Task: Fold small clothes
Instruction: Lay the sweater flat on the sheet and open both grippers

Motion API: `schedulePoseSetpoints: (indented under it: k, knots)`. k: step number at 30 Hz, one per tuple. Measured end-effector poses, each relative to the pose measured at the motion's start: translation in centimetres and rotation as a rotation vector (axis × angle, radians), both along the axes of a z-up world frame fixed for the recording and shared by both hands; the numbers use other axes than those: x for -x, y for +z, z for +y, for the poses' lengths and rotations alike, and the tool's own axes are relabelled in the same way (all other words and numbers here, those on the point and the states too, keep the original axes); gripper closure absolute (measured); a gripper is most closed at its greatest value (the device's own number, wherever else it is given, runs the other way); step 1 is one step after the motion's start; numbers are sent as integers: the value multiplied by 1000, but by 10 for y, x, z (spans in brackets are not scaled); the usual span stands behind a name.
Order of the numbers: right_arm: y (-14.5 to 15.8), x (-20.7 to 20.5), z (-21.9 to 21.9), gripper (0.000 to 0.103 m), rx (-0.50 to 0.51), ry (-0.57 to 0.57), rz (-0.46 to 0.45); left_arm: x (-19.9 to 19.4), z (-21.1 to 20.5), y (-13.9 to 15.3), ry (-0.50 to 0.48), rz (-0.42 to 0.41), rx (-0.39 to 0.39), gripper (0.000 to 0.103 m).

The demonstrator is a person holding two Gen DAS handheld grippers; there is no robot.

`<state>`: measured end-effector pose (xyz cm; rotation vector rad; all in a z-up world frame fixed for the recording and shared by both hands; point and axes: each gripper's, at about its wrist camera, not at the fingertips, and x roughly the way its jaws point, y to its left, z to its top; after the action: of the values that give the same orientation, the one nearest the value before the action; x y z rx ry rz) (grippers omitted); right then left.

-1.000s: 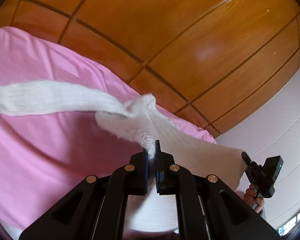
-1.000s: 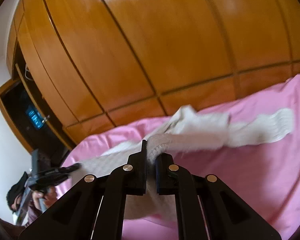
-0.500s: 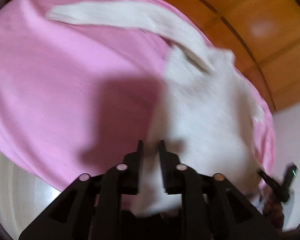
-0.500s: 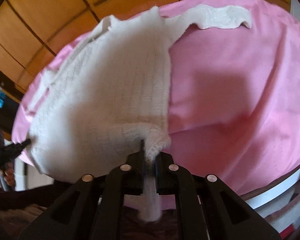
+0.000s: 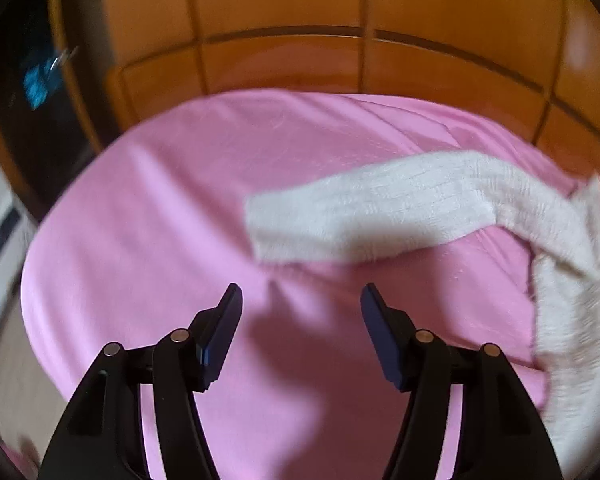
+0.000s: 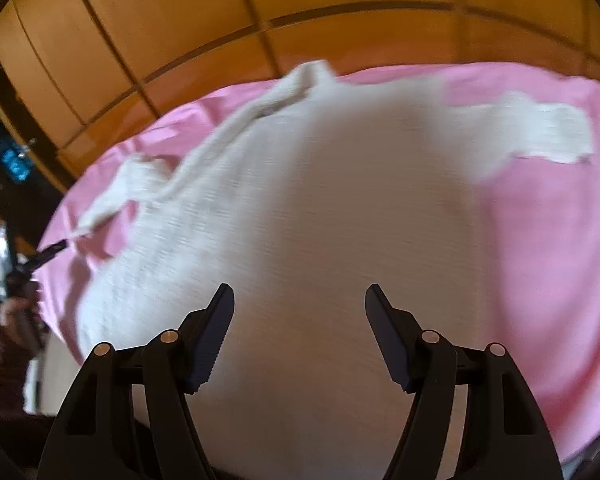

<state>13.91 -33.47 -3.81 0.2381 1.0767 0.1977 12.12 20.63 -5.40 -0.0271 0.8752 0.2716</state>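
left gripper (image 5: 301, 300) jaws standing apart, have just been opening, nothing between them, pink sheet (image 5: 160, 220) below; right gripper (image 6: 300, 300) jaws likewise apart after just opening, hovering over white knit sweater (image 6: 300, 200), not pinching it; sweater lying spread on the pink sheet, one sleeve (image 5: 380, 212) stretching out ahead of left gripper; wooden panels (image 6: 180, 20) sitting behind.

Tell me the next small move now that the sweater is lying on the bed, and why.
Probably bring the left tool to the cuff of the white knitted sweater's sleeve and fold it inward over the body. Both tools' jaws have just been opening with nothing between them, and the sweater lies spread on the pink bedsheet with that sleeve stretched outward.
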Motion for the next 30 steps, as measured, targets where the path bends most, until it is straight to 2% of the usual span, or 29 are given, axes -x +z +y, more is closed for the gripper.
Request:
schedulePoseSetpoints:
  k: [6, 9, 10, 11, 12, 16, 20, 22, 25, 27, 28, 30]
  knots:
    - [-12, -51, 67, 36, -60, 107, 26, -48, -25, -27, -196, 59, -148, 38]
    - [-15, -72, 84, 36, -89, 126, 24, -69, -27, -35, -229, 88, -157, 38]
    - [-16, -78, 86, 36, -104, 123, 27, -74, -28, -38, -233, 89, -154, 41]
    - [-17, -86, 88, 36, -131, 116, 33, -82, -28, -41, -255, 92, -124, 66]
    - [-17, -94, 88, 36, -164, 110, 36, -87, -27, -42, -257, 95, -114, 98]
    - [-25, -117, 92, 36, -265, 122, 62, -87, -3, -10, -167, 6, 16, 99]
    - [-49, -142, 105, 36, -350, 163, 146, -63, 36, 44, -87, -102, 149, 99]
    - [-66, -159, 110, 36, -390, 149, 199, -49, 55, 65, -59, -131, 198, 99]
    - [-73, -179, 121, 37, -426, 159, 216, -24, 86, 96, -19, -149, 280, 99]
    - [-68, -201, 131, 68, -420, 162, 174, -11, 104, 110, 17, -138, 333, 99]
    - [-64, -213, 137, 68, -400, 156, 153, -9, 111, 113, 39, -129, 357, 99]
    - [-57, -246, 145, 68, -436, 117, 117, -12, 134, 111, 110, -74, 450, 99]
